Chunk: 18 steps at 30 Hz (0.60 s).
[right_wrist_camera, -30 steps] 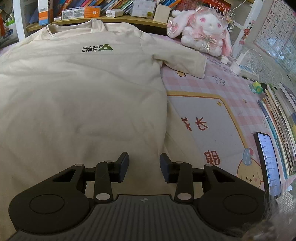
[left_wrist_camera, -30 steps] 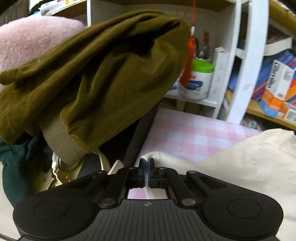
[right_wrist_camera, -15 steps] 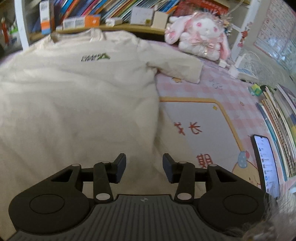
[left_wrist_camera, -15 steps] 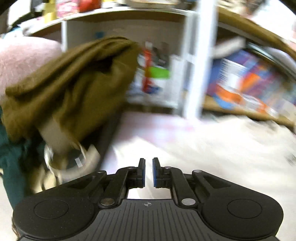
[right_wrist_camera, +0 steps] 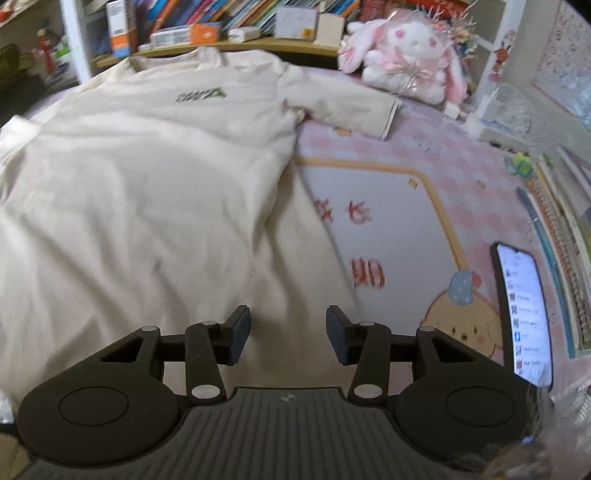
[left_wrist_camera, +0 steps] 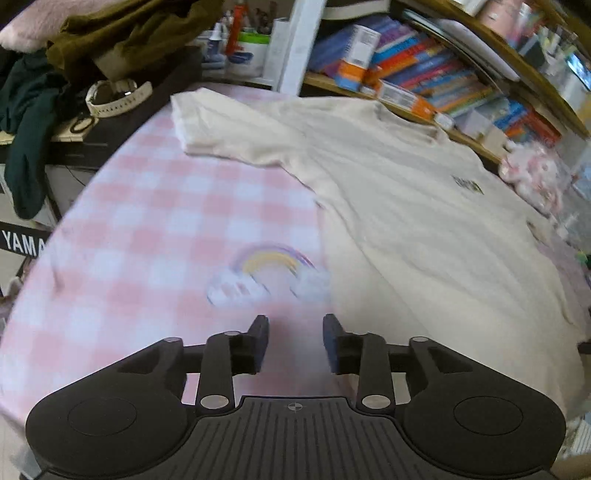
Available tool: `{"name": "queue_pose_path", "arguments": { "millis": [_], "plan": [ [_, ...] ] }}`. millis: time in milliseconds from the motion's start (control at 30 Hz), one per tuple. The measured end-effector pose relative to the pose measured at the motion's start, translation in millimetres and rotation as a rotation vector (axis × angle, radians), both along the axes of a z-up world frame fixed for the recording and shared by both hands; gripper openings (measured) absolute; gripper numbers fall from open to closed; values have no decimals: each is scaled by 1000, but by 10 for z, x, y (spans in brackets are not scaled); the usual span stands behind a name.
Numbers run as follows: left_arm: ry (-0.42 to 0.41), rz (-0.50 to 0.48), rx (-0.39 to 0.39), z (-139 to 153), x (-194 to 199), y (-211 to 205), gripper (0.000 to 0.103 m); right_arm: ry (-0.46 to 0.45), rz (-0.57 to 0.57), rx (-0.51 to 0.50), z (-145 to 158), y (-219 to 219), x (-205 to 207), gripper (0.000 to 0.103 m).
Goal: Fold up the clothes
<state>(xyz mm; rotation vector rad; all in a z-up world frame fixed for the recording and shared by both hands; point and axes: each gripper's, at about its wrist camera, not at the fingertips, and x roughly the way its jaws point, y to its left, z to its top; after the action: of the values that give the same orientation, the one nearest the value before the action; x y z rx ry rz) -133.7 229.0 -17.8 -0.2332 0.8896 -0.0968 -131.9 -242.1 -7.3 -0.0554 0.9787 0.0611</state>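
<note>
- The left gripper [left_wrist_camera: 294,343] hangs over the pink checked cloth [left_wrist_camera: 147,229], just short of the rainbow print [left_wrist_camera: 271,271]. Its jaws are opening, with nothing between them; a second ago they were pressed together on a thin edge of pale fabric, so that hold has been let go.
- The right gripper [right_wrist_camera: 287,332] sits over the lower body of the T-shirt [right_wrist_camera: 147,184], near its side edge. Its jaws are spread and empty, a little wider than a second ago.
- The cream T-shirt lies flat and face up on the table, hem toward the grippers, collar toward the bookshelf [left_wrist_camera: 424,70]. Both sleeves are spread out to the sides: one [left_wrist_camera: 221,125] in the left view, one [right_wrist_camera: 351,107] in the right.
- The left view has swung from the pile of olive clothes [left_wrist_camera: 129,33] at the table's end to the shirt's side edge.
- My reading: spreading is finished and no fold is made yet. Both grippers look ready to take a fresh grip, likely on a sleeve or side edge.
- A lit phone [right_wrist_camera: 524,314] lies beside the shirt on the right, and a plush rabbit [right_wrist_camera: 406,48] sits beyond the far sleeve; either could catch a swinging fold.
</note>
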Motion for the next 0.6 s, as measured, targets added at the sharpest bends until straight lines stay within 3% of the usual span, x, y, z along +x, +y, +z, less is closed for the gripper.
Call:
{"name": "queue_pose_path", "arguments": {
  "millis": [267,333,367,400,433,500,600],
  "plan": [
    [5,-5,29,-51,-329,-454,43,8,68,66,-104,-177,-323,43],
    [-2,5,36,-56,-363,-513,37,10,71,79,-137,-197,-384,40],
    [-2,11,26,-60,-373,-528,17,8,74,85,-146,-200,-406,40],
    [-3,21,9,-50,-376,-521,10,4,79,90,-152,-200,-424,35],
    [-3,33,-10,-38,-378,-510,10,0,83,96,-158,-200,-443,19],
    [-29,66,-60,40,-386,-476,8,8,89,131,-155,-210,-452,1],
    [-121,92,-110,293,-371,-461,8,32,117,337,-51,-245,-481,0]
  ]
}}
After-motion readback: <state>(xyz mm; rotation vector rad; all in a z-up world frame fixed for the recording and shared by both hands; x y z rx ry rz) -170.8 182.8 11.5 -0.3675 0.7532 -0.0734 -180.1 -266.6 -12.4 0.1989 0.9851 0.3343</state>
